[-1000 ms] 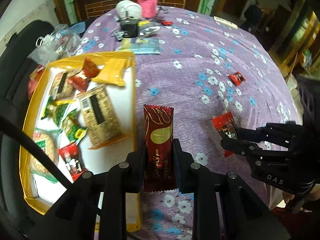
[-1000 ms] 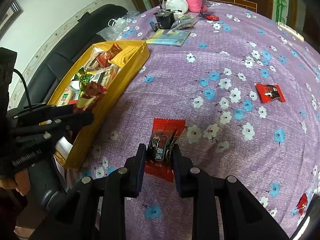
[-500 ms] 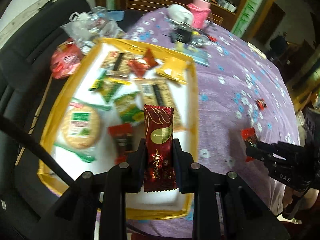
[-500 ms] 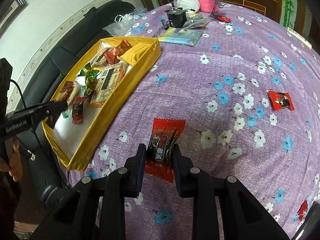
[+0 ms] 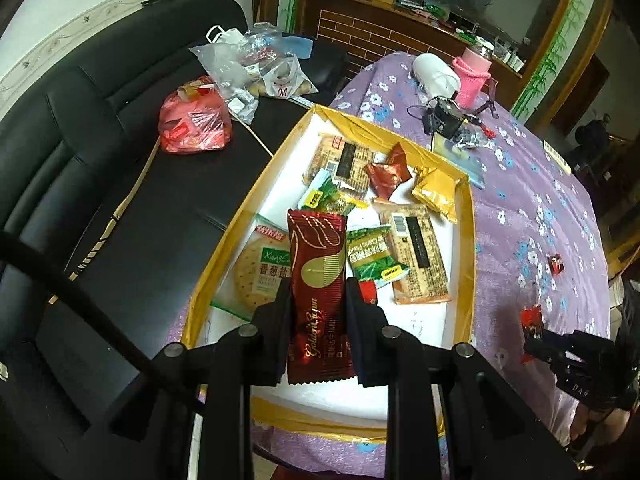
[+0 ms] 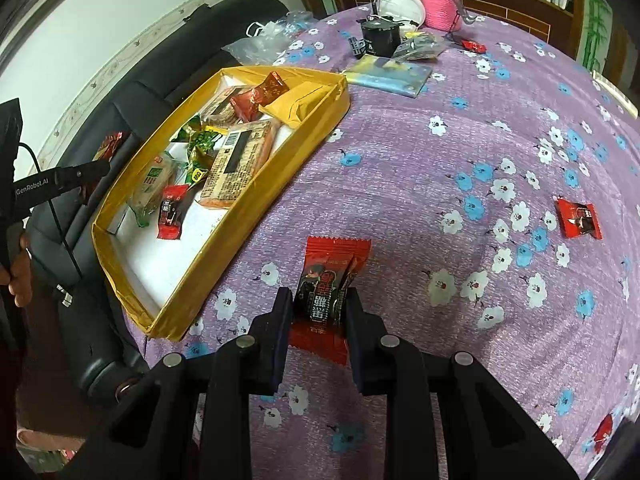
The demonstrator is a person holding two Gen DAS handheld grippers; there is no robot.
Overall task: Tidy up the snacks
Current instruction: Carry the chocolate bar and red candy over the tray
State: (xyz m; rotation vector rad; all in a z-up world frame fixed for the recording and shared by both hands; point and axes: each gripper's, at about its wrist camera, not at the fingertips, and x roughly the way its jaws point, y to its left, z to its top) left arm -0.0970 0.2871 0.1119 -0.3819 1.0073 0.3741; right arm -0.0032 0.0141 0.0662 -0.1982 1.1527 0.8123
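Observation:
My left gripper point(image 5: 317, 300) is shut on a long dark red snack bar point(image 5: 318, 280) with gold print, held above the near end of the yellow tray point(image 5: 466, 248). The tray point(image 6: 224, 236) holds several snack packets. My right gripper point(image 6: 318, 304) is shut on a small red snack packet point(image 6: 328, 280), just above the purple flowered tablecloth point(image 6: 440, 184), to the right of the tray. From the left wrist view, the right gripper point(image 5: 532, 346) shows at the lower right with that red packet point(image 5: 531, 318). In the right wrist view the left gripper's body point(image 6: 52, 186) reaches in from the left edge.
Another red packet point(image 6: 578, 216) lies on the cloth at the right, and one point(image 6: 602, 430) near the bottom right edge. A pink cup point(image 6: 436, 4), white bowl point(image 6: 402, 4) and black items crowd the table's far end. Plastic bags point(image 5: 248, 68) sit on the black sofa point(image 5: 80, 168) left of the tray.
My left gripper has carried the dark red bar leftwards from over the cloth to over the tray and rolled. The right gripper with its red packet has shifted only slightly.

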